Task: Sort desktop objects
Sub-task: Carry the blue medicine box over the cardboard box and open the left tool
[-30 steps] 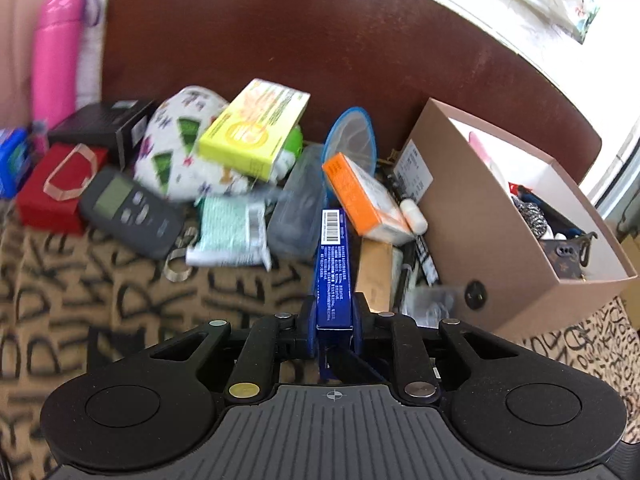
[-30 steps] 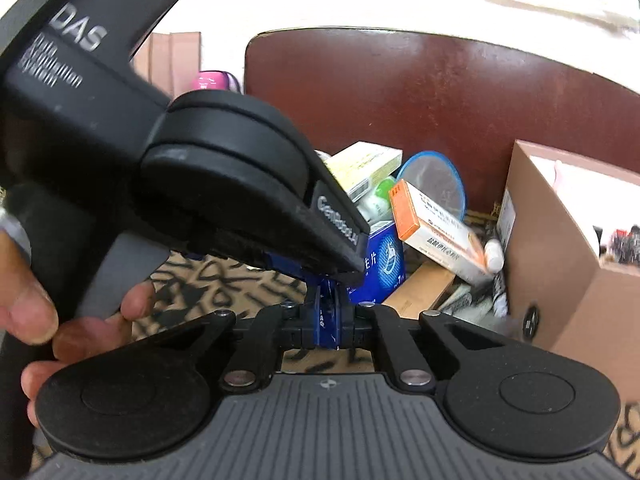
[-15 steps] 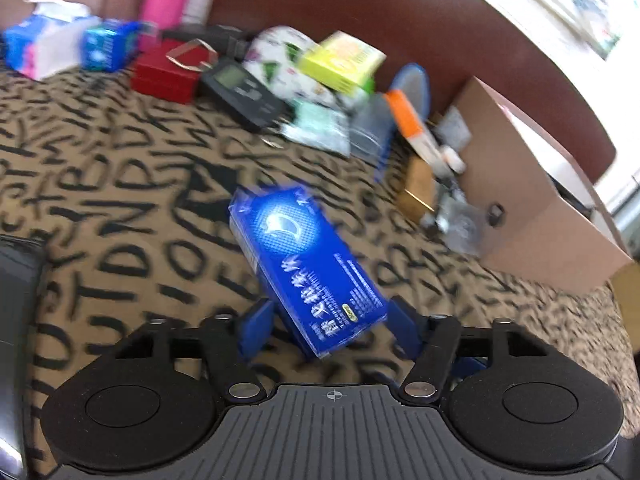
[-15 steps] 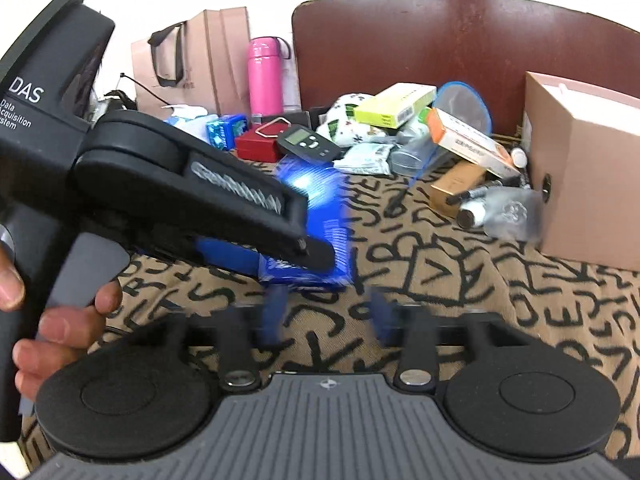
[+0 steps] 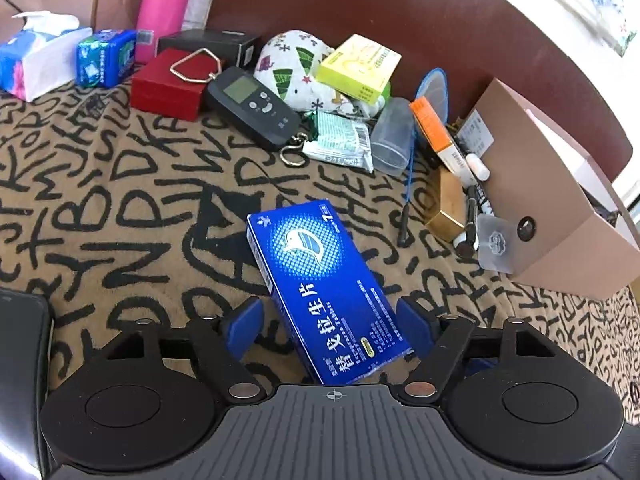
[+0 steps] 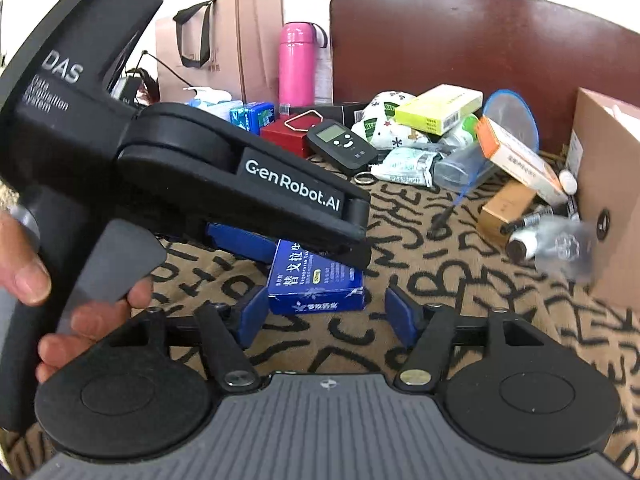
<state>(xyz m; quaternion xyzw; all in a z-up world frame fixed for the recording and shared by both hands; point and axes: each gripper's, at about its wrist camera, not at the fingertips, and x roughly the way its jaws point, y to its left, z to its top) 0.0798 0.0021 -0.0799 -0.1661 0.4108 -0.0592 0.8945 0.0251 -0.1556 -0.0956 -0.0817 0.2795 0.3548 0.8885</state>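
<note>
A blue medicine box (image 5: 316,280) lies flat on the letter-patterned cloth (image 5: 120,208), tilted a little to the right. My left gripper (image 5: 328,320) straddles its near half; its jaws are opening and the blue pads (image 5: 244,324) stand clear of the box sides. In the right wrist view the box (image 6: 316,284) shows end-on under the left gripper's black body (image 6: 240,184). My right gripper (image 6: 328,312) is also opening, with the box's near end just between its tips and no pad pressing on it. A hand (image 6: 80,320) holds the left gripper's handle.
A brown cardboard box (image 5: 540,208) stands at the right with small items inside. Along the back lie a yellow-green box (image 5: 360,66), an orange box (image 5: 436,136), a black scale (image 5: 252,106), a red box (image 5: 168,84), a pink bottle (image 6: 296,64) and a paper bag (image 6: 224,40).
Both grippers were shut on the blue box, held on edge close to the pile. They pulled back and down, their jaws opened, and the box now lies flat on the cloth.
</note>
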